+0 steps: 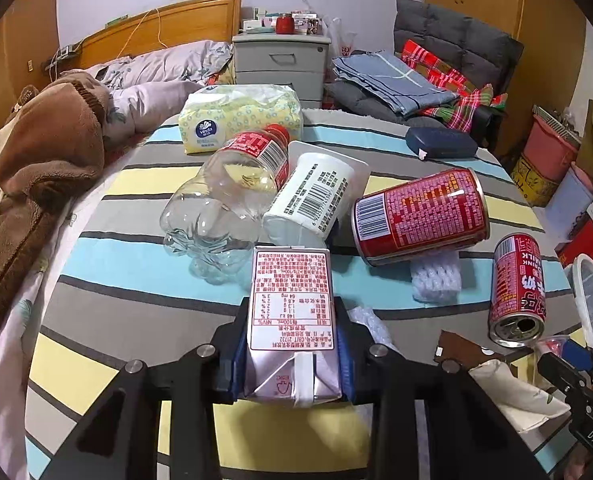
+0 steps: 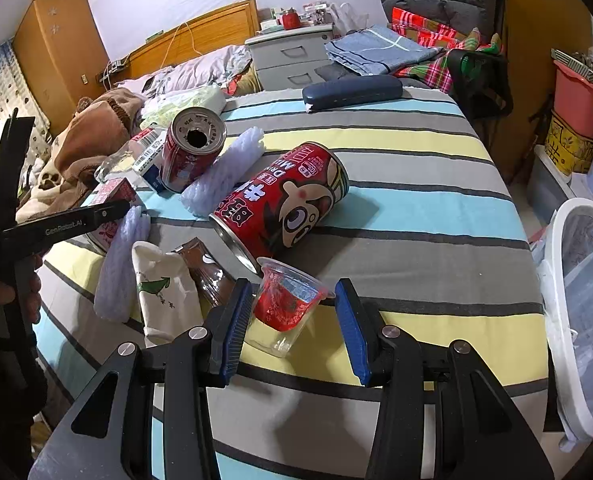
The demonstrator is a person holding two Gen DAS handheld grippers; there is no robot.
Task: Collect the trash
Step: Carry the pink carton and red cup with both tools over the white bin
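While the left gripper (image 1: 292, 360) clamps a drink carton (image 1: 292, 312), the right gripper (image 2: 294, 326) stands unclenched around a jelly cup (image 2: 290, 304), perhaps touching its nine-o'clock pad.

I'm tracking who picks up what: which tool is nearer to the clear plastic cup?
Right. The right tool straddles the clear plastic cup, its pads open on either side. The left tool is off to the cup's left, shut on the drink carton.

"Vinda" on the far tissue pack (image 1: 238, 118); "MILK" on the right can (image 1: 518, 290); "GenRobot.AI" on the left tool's arm (image 2: 66, 226); "ESC" on the near carton (image 1: 290, 320).
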